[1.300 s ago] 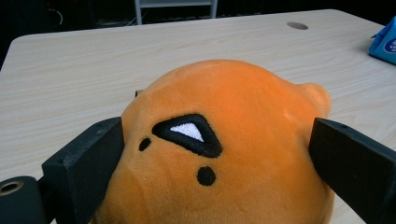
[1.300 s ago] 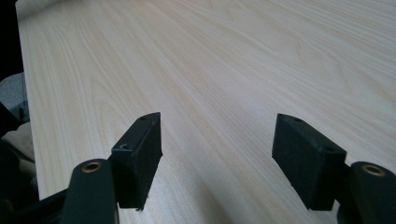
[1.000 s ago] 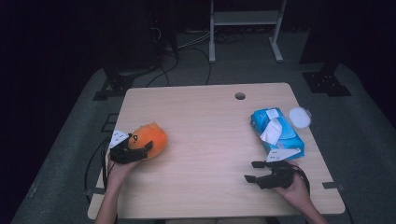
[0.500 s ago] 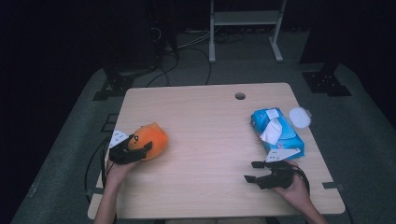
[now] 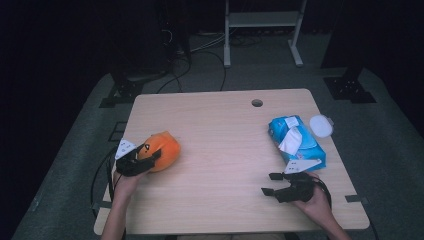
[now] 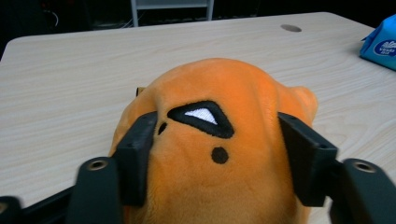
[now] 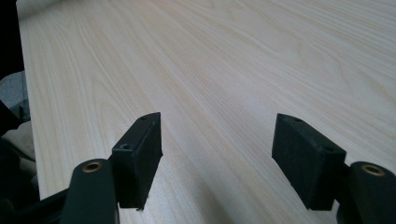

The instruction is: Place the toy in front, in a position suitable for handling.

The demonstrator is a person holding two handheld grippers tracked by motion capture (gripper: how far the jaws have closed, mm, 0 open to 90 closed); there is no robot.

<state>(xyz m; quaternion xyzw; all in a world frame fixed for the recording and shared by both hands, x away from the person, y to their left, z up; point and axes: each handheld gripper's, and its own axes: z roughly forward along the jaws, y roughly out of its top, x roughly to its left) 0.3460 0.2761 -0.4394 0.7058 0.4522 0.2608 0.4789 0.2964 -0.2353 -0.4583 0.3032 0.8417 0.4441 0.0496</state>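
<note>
- My left gripper has just been closing; its jaws now press both sides of the orange plush toy, which lies on the worktop at about 8 o'clock.
- My right gripper rests at 4 o'clock, jaws apart on nothing, just below the blue wipes pack.

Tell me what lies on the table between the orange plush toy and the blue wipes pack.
Nothing: in the high view, bare wooden table separates the orange plush toy from the blue wipes pack.
</note>
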